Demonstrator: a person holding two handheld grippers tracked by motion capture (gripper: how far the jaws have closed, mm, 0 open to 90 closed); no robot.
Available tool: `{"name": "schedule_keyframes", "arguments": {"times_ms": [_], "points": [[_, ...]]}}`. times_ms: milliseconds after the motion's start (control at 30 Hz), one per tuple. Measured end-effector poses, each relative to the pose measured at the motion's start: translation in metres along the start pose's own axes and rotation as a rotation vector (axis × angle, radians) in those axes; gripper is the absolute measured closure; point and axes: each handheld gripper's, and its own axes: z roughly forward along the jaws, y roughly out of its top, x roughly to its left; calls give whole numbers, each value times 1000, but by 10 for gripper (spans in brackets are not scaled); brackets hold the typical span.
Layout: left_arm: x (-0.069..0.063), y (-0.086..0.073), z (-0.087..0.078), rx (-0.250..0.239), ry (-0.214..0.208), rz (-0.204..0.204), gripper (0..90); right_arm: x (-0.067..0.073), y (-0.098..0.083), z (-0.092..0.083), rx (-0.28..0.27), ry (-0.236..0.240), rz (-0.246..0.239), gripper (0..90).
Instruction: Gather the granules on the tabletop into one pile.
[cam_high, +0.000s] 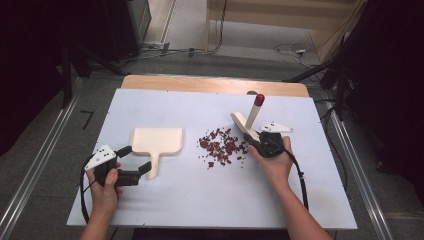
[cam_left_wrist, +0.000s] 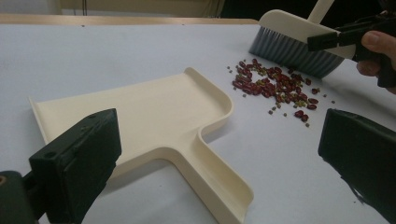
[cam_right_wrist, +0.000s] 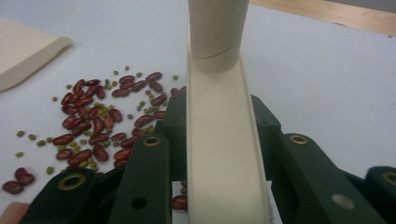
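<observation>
1. Brush (cam_high: 248, 121): you hold it in your right gripper (cam_high: 261, 141), jaws clamped on the cream head from both sides. In the right gripper view the head (cam_right_wrist: 219, 154) runs up between the two jaws and the round handle rises from it.
2. Brush position: it stands at the right edge of the scattered beans (cam_high: 220, 146), handle tilted up and away from you, red cap (cam_high: 259, 99) at the top. In the left gripper view its grey bristles (cam_left_wrist: 292, 52) are down at the table surface, just beside the far edge of the bean pile (cam_left_wrist: 275, 86).
3. Beans: dark red ones mixed with small green ones, lying loose on the white table (cam_high: 200, 200) between the brush and the dustpan (cam_high: 156, 141). None are in the pan.
4. Dustpan: cream, lying flat left of the beans, its handle pointing toward you. The pan (cam_left_wrist: 154, 121) is apart from the pile.
5. Left gripper (cam_high: 136, 161): your jaws stand wide apart and hold nothing. They sit on either side of the dustpan handle (cam_left_wrist: 219, 191) without pressing on it; whether either pad touches it, I cannot tell.
6. Hands: your left hand (cam_high: 106, 180) rests near the table's near-left corner; your right hand (cam_high: 274, 159) is just right of the beans.
</observation>
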Motion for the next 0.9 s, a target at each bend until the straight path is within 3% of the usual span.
{"name": "schedule_keyframes", "arguments": {"times_ms": [167, 300, 400, 500, 633, 733, 767, 800, 900], "points": [[-1, 1, -2, -5, 6, 2, 0, 9, 1, -1, -2, 18, -13, 656], [-1, 1, -3, -7, 14, 5, 0, 12, 4, -4, -9, -5, -53, 657], [-1, 1, -4, -5, 17, 11, 0, 13, 9, -12, -42, 0, -51, 657], [-1, 0, -4, -4, 20, 10, 0, 24, 16, -24, -81, 47, -70, 657], [-2, 1, -4, -5, 25, 13, 0, 53, 22, -28, -71, 178, -73, 657], [-2, 1, -5, -5, 28, 11, 0, 79, 19, -22, -44, 259, -72, 657], [-2, 1, -5, -5, 28, 11, 0, 79, 19, -22, -44, 259, -72, 657], [-2, 1, -5, -6, 27, 11, 0, 94, 16, -16, -15, 303, -73, 657], [-1, 1, -6, -8, 30, 12, 0, 108, 11, -8, 19, 354, -42, 656]]}}
